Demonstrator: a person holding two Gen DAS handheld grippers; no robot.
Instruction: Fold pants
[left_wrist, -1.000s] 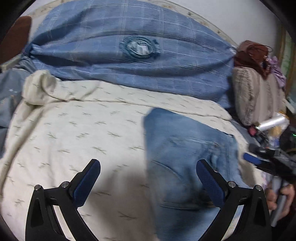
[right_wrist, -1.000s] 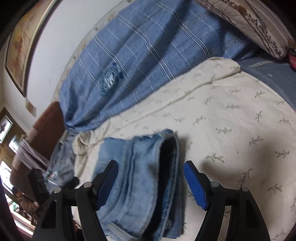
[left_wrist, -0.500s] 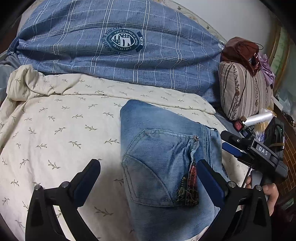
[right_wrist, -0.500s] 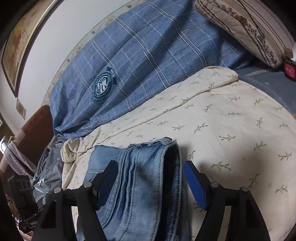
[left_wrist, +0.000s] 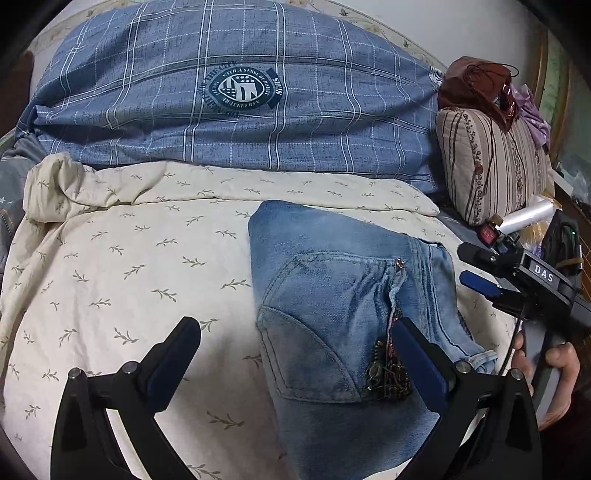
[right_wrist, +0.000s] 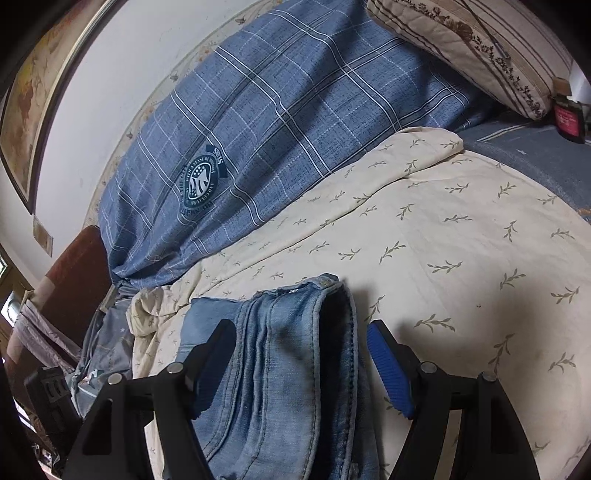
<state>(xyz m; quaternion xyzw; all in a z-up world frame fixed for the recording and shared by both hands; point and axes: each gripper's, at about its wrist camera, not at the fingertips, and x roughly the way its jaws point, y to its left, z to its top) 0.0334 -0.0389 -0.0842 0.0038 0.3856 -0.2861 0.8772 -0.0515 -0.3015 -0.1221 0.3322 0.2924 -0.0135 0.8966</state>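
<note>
Folded jeans (left_wrist: 332, 314) lay flat mid-bed on the cream bedspread (left_wrist: 129, 266), both left gripper (left_wrist: 295, 354) and right gripper (right_wrist: 301, 365) spread wide, empty, hovering — fold looked finished.

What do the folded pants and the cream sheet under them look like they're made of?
The pants look like light-blue denim, faded: a stitched back pocket, thick seams and a layered hem edge show. The cream sheet looks like thin woven cotton or a blend, matte, with a printed sprig pattern and soft wrinkles; the exact fibre can't be told.
</note>
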